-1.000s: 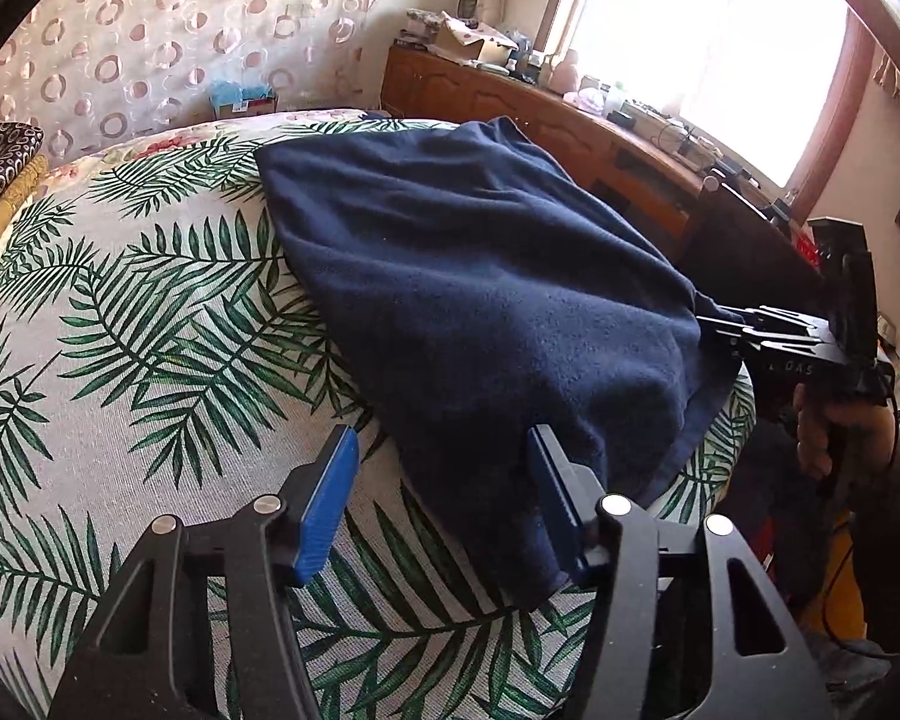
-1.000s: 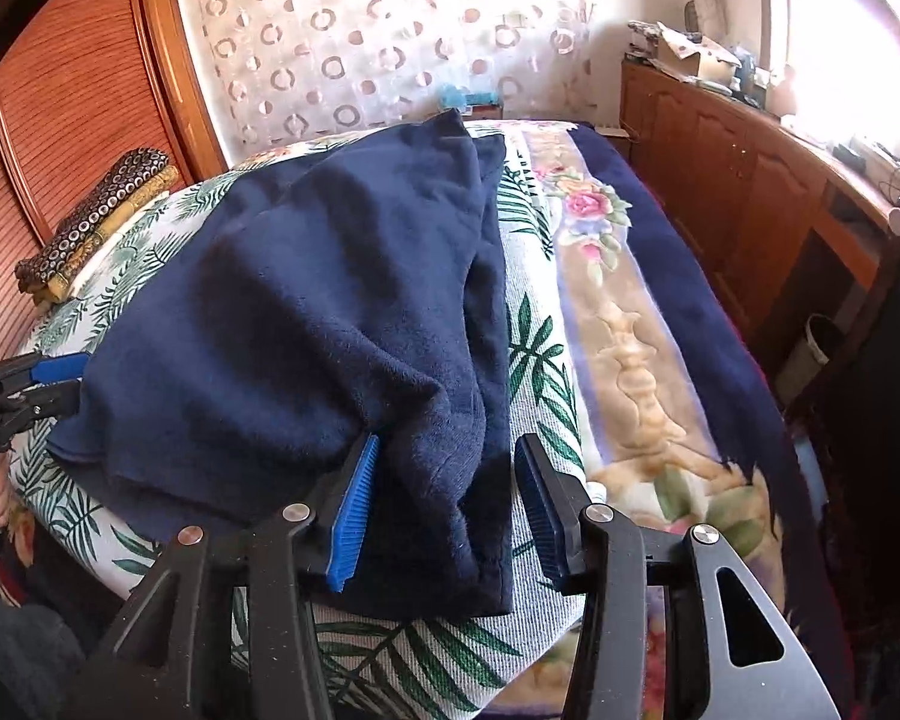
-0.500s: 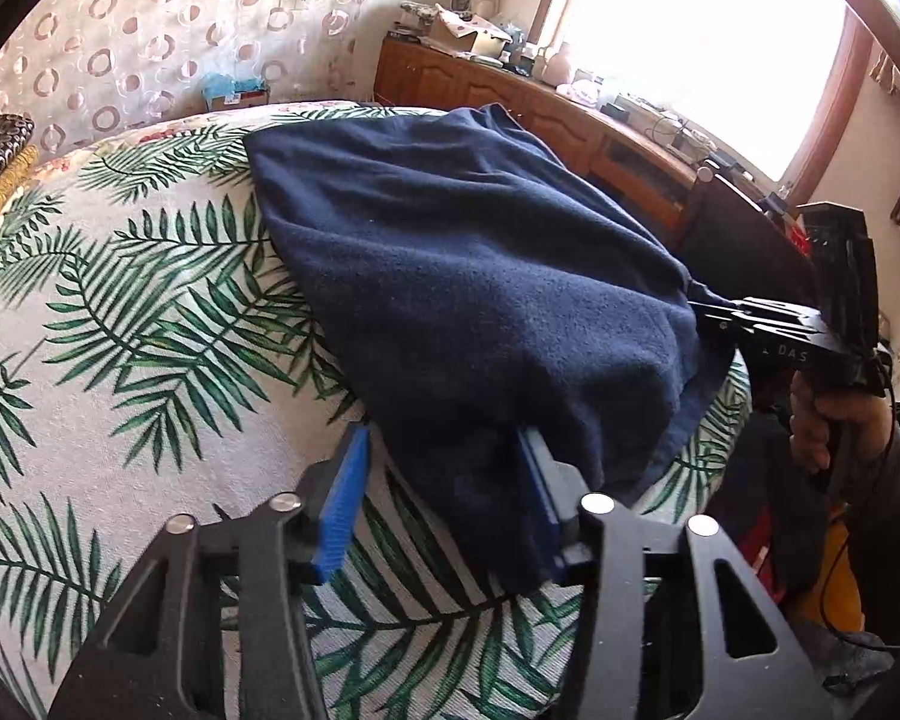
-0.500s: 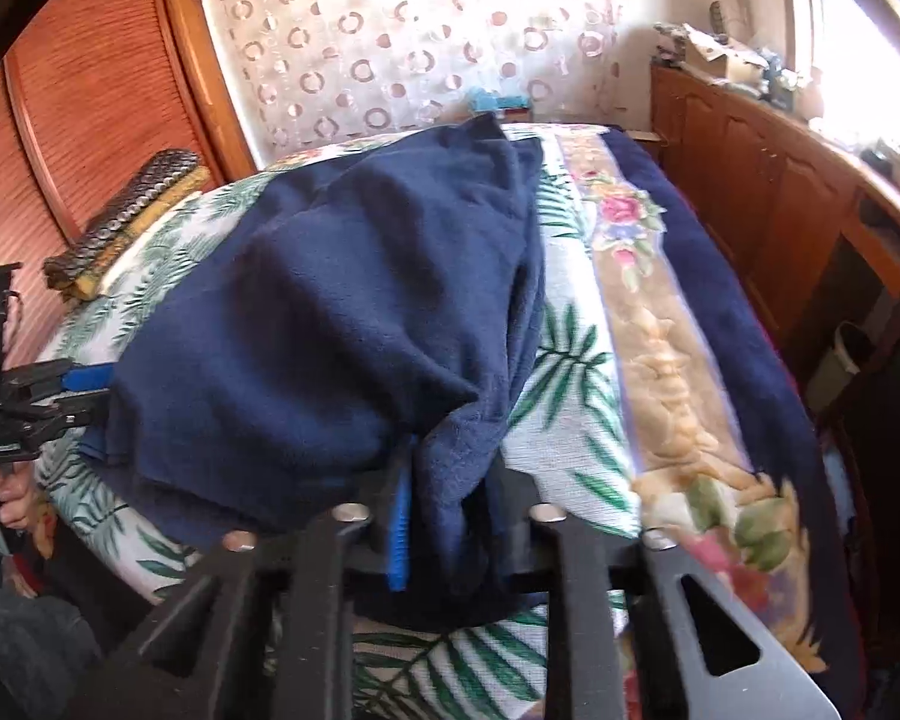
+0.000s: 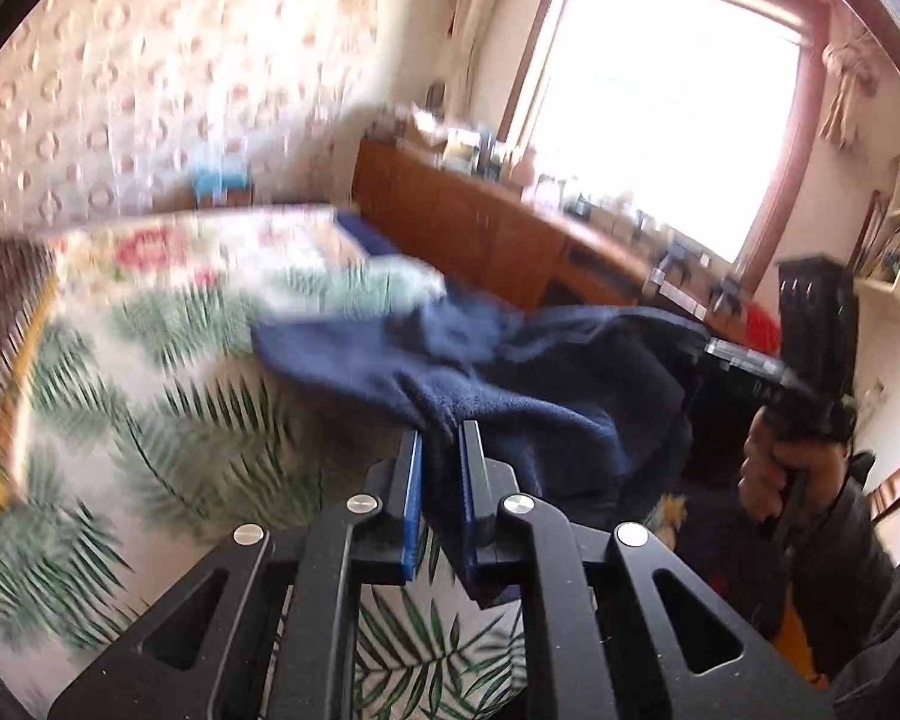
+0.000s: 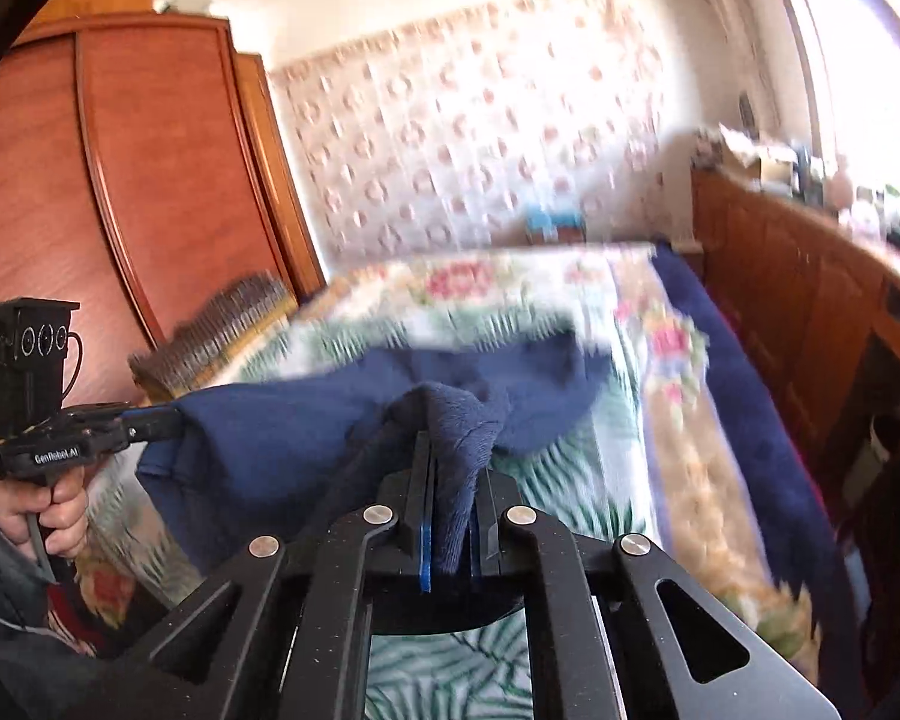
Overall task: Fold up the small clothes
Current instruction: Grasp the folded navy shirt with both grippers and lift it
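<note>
A dark navy fleece garment (image 5: pixel 510 384) hangs bunched between my two grippers, lifted off the palm-leaf bedspread (image 5: pixel 150 420). In the left wrist view my left gripper (image 5: pixel 441 438) has its jaws closing, blue pads pinching a fold of the cloth. Across from it, my right gripper (image 5: pixel 717 351) holds the other end. In the right wrist view my right gripper (image 6: pixel 450 444) has its jaws closing too, with a thick tuft of the garment (image 6: pixel 282 438) squeezed between the pads. The left gripper (image 6: pixel 162 417) grips the cloth's far corner there. The far part of the garment still trails on the bed.
A wooden cabinet (image 5: pixel 480 228) with clutter on top runs along the window side of the bed. A tall wooden wardrobe (image 6: pixel 120 180) stands on the other side. A patterned cushion (image 6: pixel 222 330) lies at the bed's edge. The person's hands (image 5: pixel 792 474) hold the gripper handles.
Both grippers have shut on the garment's near edge and risen, pulling the cloth up off the bed. The garment, earlier spread flat, now hangs bunched between them.
</note>
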Demonstrator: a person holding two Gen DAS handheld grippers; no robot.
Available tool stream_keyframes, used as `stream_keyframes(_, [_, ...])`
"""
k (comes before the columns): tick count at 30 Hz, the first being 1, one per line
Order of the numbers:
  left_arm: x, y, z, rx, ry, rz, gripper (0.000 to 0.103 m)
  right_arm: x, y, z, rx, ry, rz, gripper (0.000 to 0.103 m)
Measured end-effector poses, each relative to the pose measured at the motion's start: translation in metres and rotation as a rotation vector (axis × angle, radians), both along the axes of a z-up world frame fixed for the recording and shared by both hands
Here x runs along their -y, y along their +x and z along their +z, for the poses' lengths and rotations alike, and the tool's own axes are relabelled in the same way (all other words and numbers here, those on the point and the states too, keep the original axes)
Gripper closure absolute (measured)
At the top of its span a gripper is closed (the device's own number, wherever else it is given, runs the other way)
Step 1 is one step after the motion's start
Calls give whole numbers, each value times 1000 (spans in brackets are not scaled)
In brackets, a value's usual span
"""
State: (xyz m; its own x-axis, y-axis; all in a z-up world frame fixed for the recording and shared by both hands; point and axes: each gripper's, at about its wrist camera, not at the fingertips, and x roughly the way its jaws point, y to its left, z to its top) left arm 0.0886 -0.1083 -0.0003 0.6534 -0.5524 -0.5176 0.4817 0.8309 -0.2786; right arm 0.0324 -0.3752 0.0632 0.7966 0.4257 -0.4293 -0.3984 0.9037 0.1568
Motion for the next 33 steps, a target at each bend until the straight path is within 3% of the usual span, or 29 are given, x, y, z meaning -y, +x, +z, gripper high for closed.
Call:
stream_keyframes(5, [-21,-12,65,91,-58,22,91,-7,-21,57,124,29,40,96])
stream_keyframes(9, [-37,-14,108,175,-21,65,91,-23,-26,98,212,1,72,96])
stream_keyframes(17, [-79,40,125,202,27,219,92,-65,35,118,222,-16,110,96])
stream_keyframes(21, [-95,40,132,242,31,261,92,-71,64,124,254,18,113,96])
stream_keyframes(25, [-94,20,115,228,62,245,92,-69,50,105,263,2,132,96])
stream_keyframes(26, [-93,13,105,214,67,239,92,-62,45,85,252,-8,137,96])
stream_keyframes(30, [-86,-16,37,89,99,207,92,-50,28,15,114,-41,171,96])
stream_keyframes(33, [-76,-32,-23,-48,134,159,92,-41,12,-46,-11,-46,186,96])
